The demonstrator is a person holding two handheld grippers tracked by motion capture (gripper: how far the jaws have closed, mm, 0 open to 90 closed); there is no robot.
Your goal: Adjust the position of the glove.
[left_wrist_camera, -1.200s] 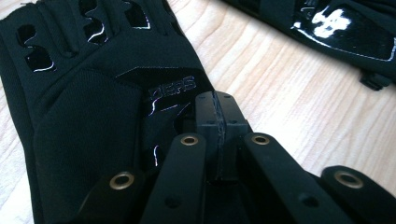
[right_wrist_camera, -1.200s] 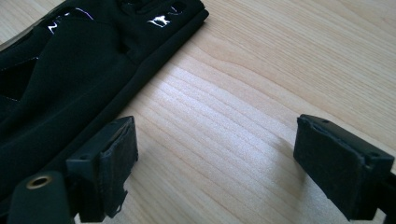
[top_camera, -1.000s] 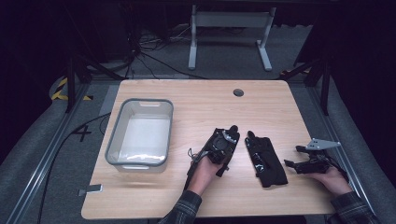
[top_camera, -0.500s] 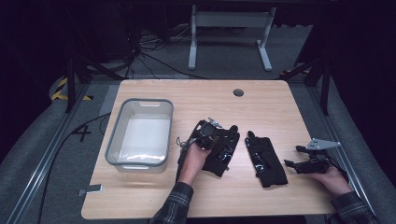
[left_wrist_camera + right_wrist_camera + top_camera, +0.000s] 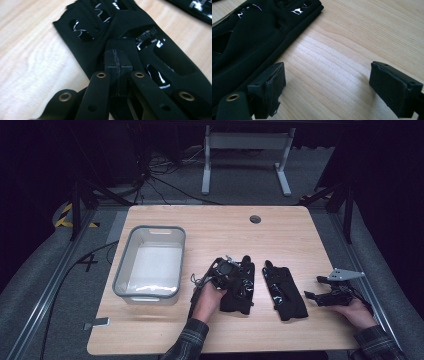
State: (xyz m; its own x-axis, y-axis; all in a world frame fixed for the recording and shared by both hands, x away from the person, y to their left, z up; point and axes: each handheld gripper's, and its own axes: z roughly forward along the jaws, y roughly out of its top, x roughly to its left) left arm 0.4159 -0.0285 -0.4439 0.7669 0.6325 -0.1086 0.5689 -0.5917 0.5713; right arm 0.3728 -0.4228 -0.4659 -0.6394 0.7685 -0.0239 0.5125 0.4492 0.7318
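Two black gloves with glossy print lie on the wooden table (image 5: pixel 210 225). My left gripper (image 5: pixel 231 276) rests on the left glove (image 5: pixel 244 295). In the left gripper view its jaws (image 5: pixel 117 53) are pressed together, and a ridge of that glove's (image 5: pixel 162 55) fabric is pinched between the pads. The right glove (image 5: pixel 286 292) lies flat beside it. My right gripper (image 5: pixel 312 296) sits on the table just right of that glove with its jaws wide apart. In the right gripper view bare wood shows between its pads (image 5: pixel 327 87), and the glove (image 5: pixel 249 37) lies to the left.
A clear plastic bin (image 5: pixel 120 275) with a grey rim stands at the left of the table. A round cable hole (image 5: pixel 255 219) sits near the far edge. A metal frame (image 5: pixel 245 140) and cables lie on the dark floor beyond.
My left gripper has shifted a little to the left on the left glove, and the glove now lies wider and straighter. The right gripper and right glove have stayed in place.
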